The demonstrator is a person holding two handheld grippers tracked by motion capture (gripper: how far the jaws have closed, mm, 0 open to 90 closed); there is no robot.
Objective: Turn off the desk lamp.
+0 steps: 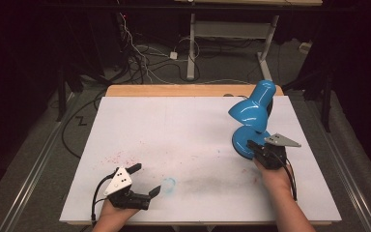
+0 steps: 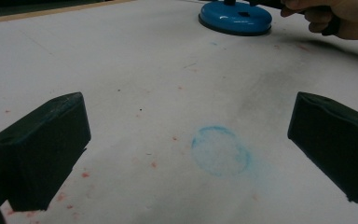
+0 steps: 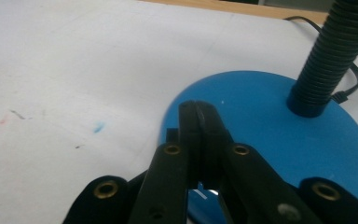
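High view shows the blue lamp (image 1: 252,118) standing at the surface's (image 1: 183,130) right side, the right claw (image 1: 257,147) pressed closed over its base while the left claw (image 1: 145,180) gapes wide and empty; a hard push might tip it.

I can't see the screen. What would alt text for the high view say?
A blue desk lamp stands at the right of a white-covered table, where a person's right gripper, jaws together, rests at the lamp's round base. At the near left, the left gripper lies open beside a faint blue ring stain; cables trail on the dark floor beyond.
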